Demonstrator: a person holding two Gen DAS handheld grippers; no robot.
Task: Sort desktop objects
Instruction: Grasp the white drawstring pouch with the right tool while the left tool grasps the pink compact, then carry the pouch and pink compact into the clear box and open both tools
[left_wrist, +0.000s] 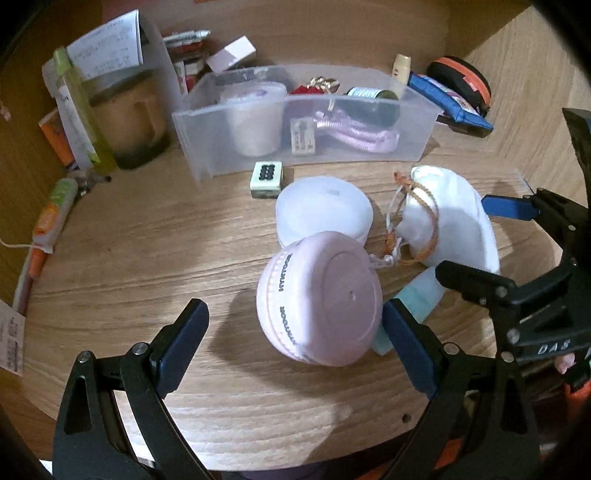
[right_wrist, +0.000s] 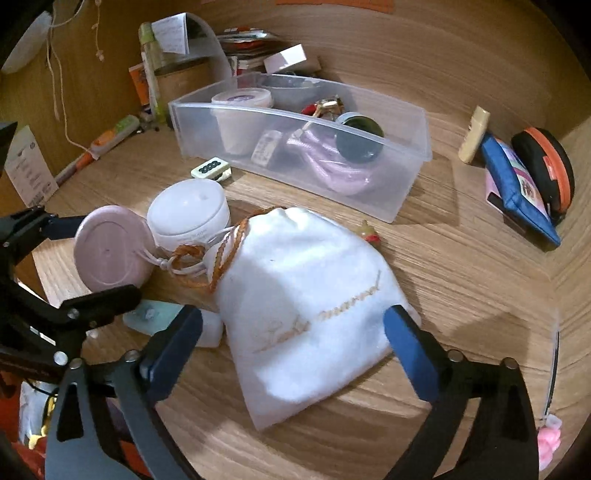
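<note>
A pink round case (left_wrist: 321, 299) stands tilted on the wooden desk, between my left gripper's (left_wrist: 295, 332) open fingers, nearer the right one; it also shows in the right wrist view (right_wrist: 110, 251). A white round jar (left_wrist: 323, 208) sits just behind it. A white drawstring pouch (right_wrist: 310, 306) with an orange cord lies between my right gripper's (right_wrist: 295, 332) open fingers. A clear plastic bin (left_wrist: 369, 147) at the back holds a white tub, a purple cord and a dark tin. A mahjong tile (left_wrist: 266, 179) lies in front of the bin.
A pale teal tube (left_wrist: 417, 295) lies by the pink case. A blue pouch (right_wrist: 517, 192), a black-and-orange case (right_wrist: 550, 166) and a cream tube (right_wrist: 474, 134) sit at the back right. A jar, papers and pens crowd the back left (left_wrist: 125, 110).
</note>
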